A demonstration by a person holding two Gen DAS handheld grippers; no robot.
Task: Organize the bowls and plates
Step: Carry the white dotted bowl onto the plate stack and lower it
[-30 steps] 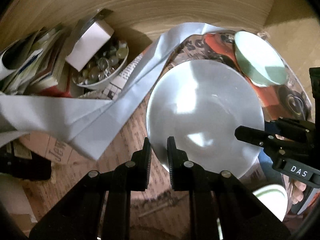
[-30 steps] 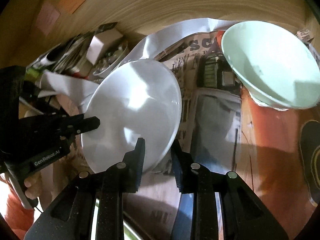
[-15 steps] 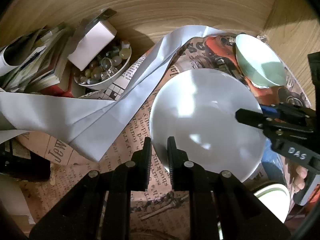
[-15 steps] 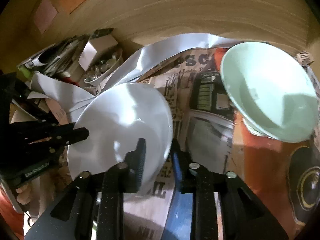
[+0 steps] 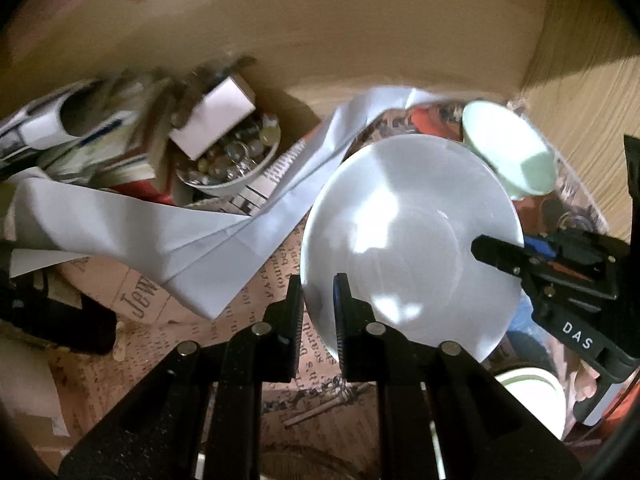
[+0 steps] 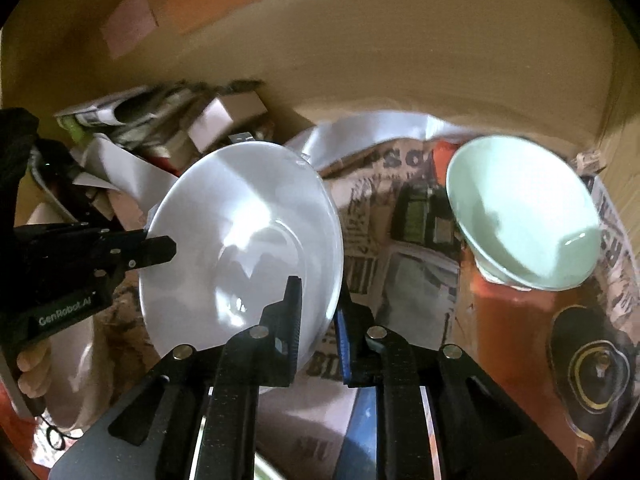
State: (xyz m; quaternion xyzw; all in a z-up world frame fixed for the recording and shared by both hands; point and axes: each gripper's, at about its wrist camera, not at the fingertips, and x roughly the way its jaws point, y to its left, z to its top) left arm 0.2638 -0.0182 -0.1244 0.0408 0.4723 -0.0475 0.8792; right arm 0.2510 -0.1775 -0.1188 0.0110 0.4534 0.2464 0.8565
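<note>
A white plate point(image 5: 412, 240) hangs tilted above the newspaper, held at two opposite edges. My left gripper point(image 5: 318, 294) is shut on its near-left rim. From the right, my right gripper point(image 5: 486, 250) reaches over the opposite rim. In the right wrist view the same plate point(image 6: 244, 236) sits left of centre, and my right gripper point(image 6: 318, 298) is shut on its right rim. My left gripper point(image 6: 164, 250) clamps the far-left edge there. A pale green bowl point(image 6: 520, 212) lies tipped on its side on the newspaper to the right, also seen behind the plate as the green bowl point(image 5: 508, 152).
A bowl of marbles point(image 5: 228, 164) with a white box on it stands at the back left beside stacked magazines point(image 5: 80, 148). A long white paper sheet point(image 5: 160, 232) drapes across the newspaper lining point(image 6: 404, 264). A wooden wall point(image 5: 320, 48) closes the back. Another white bowl point(image 5: 532, 394) sits at lower right.
The right gripper's jaws have closed onto the plate's rim. Both grippers have risen with the plate, which now hangs higher above the newspaper; the background has slid down and blurred.
</note>
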